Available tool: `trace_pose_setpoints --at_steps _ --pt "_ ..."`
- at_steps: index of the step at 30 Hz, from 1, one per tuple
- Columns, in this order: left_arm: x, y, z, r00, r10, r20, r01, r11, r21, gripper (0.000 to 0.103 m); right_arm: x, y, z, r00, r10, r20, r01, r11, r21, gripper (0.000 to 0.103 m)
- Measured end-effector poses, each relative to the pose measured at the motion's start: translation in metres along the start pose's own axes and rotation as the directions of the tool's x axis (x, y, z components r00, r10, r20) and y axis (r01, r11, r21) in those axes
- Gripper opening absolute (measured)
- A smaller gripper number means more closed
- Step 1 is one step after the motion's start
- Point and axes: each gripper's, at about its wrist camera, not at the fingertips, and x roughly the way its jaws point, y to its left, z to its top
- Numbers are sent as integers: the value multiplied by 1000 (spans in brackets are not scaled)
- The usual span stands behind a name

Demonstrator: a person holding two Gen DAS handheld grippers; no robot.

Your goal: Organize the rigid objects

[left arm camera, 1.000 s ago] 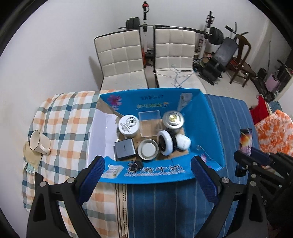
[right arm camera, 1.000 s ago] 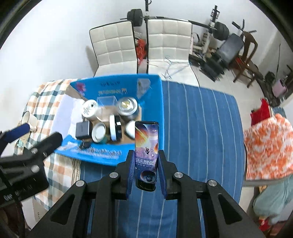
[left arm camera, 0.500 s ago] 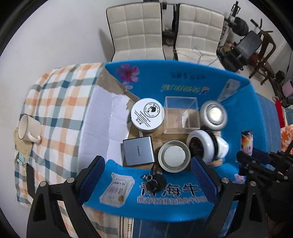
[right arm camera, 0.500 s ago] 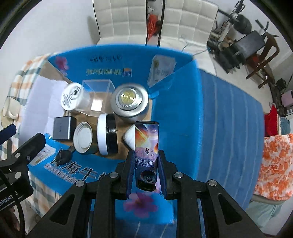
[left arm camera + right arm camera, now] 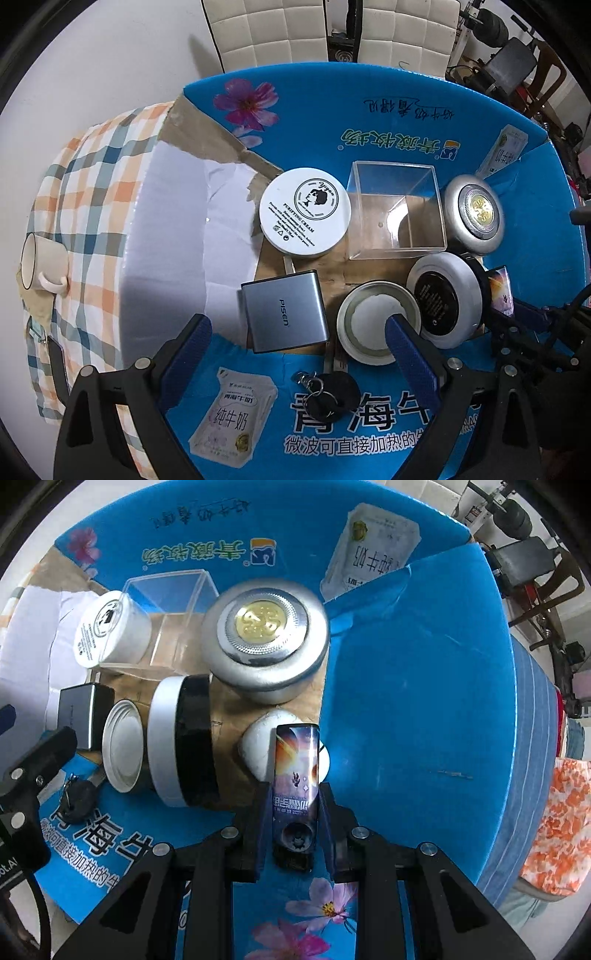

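Observation:
My right gripper [image 5: 295,805] is shut on a slim space-print case [image 5: 296,775] and holds it inside the blue cardboard box [image 5: 406,701], just above a white rounded case [image 5: 258,749]. The space-print case also shows at the right in the left wrist view [image 5: 500,295]. My left gripper [image 5: 299,339] is open and empty over the box's near side, above a grey Pisen charger [image 5: 284,314] and an open tin [image 5: 373,325]. A white cream jar [image 5: 304,210], a clear plastic cube [image 5: 397,210], a silver round tin [image 5: 474,214] and a black-and-silver jar [image 5: 443,299] lie in the box.
A black key fob with rings [image 5: 328,395] lies on the box's near flap. A white mug [image 5: 40,262] stands on the plaid cloth [image 5: 92,177] at the left. White chairs [image 5: 277,33] stand behind the table. Blue striped cloth [image 5: 535,720] lies right of the box.
Both grippers have moved forward and down into the box. The right gripper still holds the space-print case, now low beside the white rounded case.

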Motion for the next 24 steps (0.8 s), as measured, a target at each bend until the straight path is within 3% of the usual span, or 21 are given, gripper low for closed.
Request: trace_pose_setpoints --at_steps 6,9,13,17,24 --pt "-2 0 1 1000 -12 6 12 1000 -2 96 2 -14 2 1000 4 -22 -3 998 59 27" --pt "-5 4 2 1000 -18 13 18 1000 -7 96 -2 -14 3 1000 17 -17 -16 996 86 35" --pt "-16 10 1 999 -24 24 24 1000 -19 96 -13 -19 1 1000 19 7 -20 994 109 50" --pt "-36 17 -2 998 -25 49 27 999 -34 96 -31 -26 -3 999 33 43 -38 990 139 75" --pt "-95 26 -15 993 -34 110 38 999 -33 96 -93 -26 -25 987 45 153 -69 985 158 78"
